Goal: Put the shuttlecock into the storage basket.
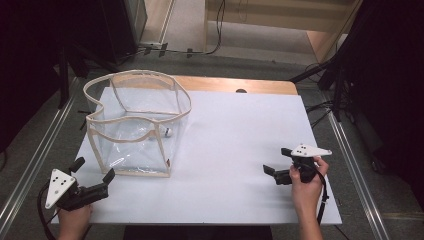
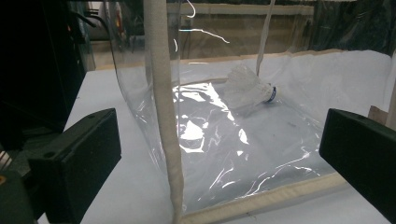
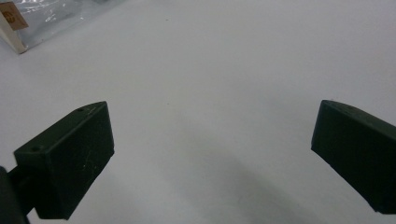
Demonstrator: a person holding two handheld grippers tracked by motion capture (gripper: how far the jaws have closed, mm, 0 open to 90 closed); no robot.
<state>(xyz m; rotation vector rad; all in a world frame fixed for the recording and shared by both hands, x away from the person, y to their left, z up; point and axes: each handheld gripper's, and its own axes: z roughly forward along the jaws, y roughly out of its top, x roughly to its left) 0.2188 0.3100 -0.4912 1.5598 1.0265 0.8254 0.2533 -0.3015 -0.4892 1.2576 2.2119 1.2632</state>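
A person's two hands hold black two-jaw grippers over a white table (image 1: 235, 150). At the near left corner, the left gripper (image 1: 93, 169) hangs just off the table's left edge with its jaws spread wide and nothing between them, aimed toward a clear plastic bag (image 1: 137, 125). At the near right, the right gripper (image 1: 278, 162) is held low above the bare white surface, its jaws likewise wide apart and holding nothing, pointed leftward across the table; the right hand (image 1: 307, 187) grips it from below, a grey three-cornered plate on top.

Just beyond the left gripper stands the bag, open at the top, its edges bound in cream fabric trim (image 2: 163, 112). In the left gripper view, one vertical seam of that trim rises between the two jaws, close to the camera, with the bag's bottom trim running along the table toward the jaw on the right. The gripper and bag are near but apart.

Inside the bag, on its floor near the far side, lies a white shuttlecock (image 2: 250, 91). It rests on its side, long axis roughly level with the table; in the left gripper view its blue-banded cork end points right and its feather skirt opens to the left. In the high view it shows as a small pale shape (image 1: 167, 132) by the bag's right wall, well apart from both grippers.

Beyond the table lie grey floor, cables and dark stands.
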